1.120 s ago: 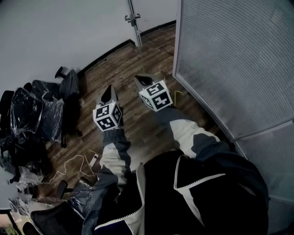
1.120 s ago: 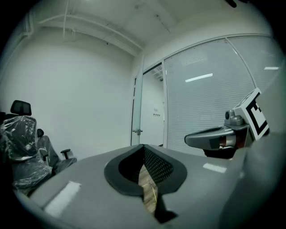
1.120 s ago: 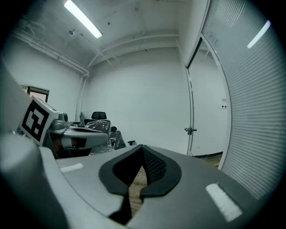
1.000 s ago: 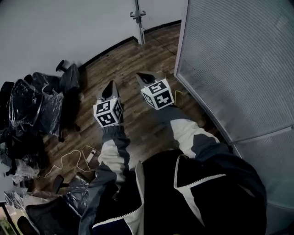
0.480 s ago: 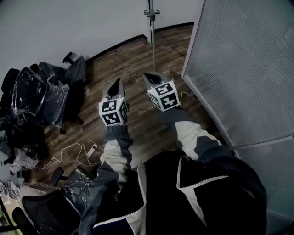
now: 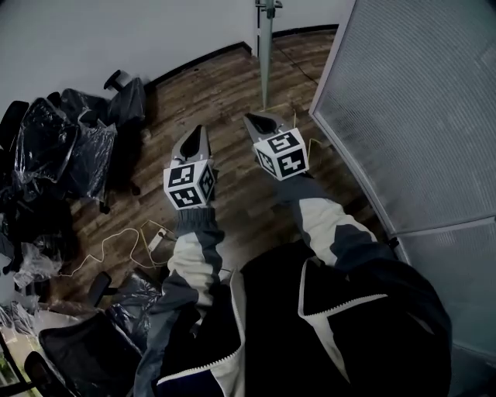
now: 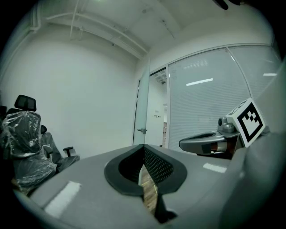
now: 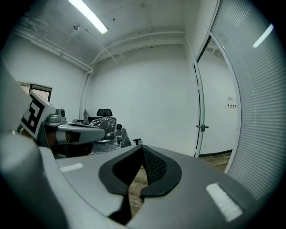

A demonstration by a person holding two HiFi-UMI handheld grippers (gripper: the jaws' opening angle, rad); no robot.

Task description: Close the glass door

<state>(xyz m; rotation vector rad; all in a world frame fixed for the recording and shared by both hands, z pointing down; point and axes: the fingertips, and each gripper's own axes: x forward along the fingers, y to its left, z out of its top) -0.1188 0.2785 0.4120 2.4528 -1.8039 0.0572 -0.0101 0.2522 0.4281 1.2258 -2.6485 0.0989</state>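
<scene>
The glass door (image 6: 265, 58) stands open, edge-on at the top of the head view, its metal handle (image 6: 269, 5) at the frame's upper edge. In the left gripper view the door (image 7: 143, 107) and its handle (image 7: 142, 130) lie straight ahead, some way off. The right gripper view shows the door's edge (image 8: 199, 112) and handle (image 8: 202, 128) to the right of centre. My left gripper (image 6: 198, 133) and right gripper (image 6: 254, 121) are held side by side above the wood floor, short of the door. Both are shut with nothing between the jaws.
A frosted glass partition (image 6: 418, 101) runs along the right. Office chairs wrapped in plastic (image 6: 54, 155) crowd the left by the white wall. A cable and power strip (image 6: 147, 240) lie on the wood floor beside the person's left sleeve.
Both grippers and the person have moved forward towards the door. The door's edge now stands closer in the head view, and the chairs have slid back on the left.
</scene>
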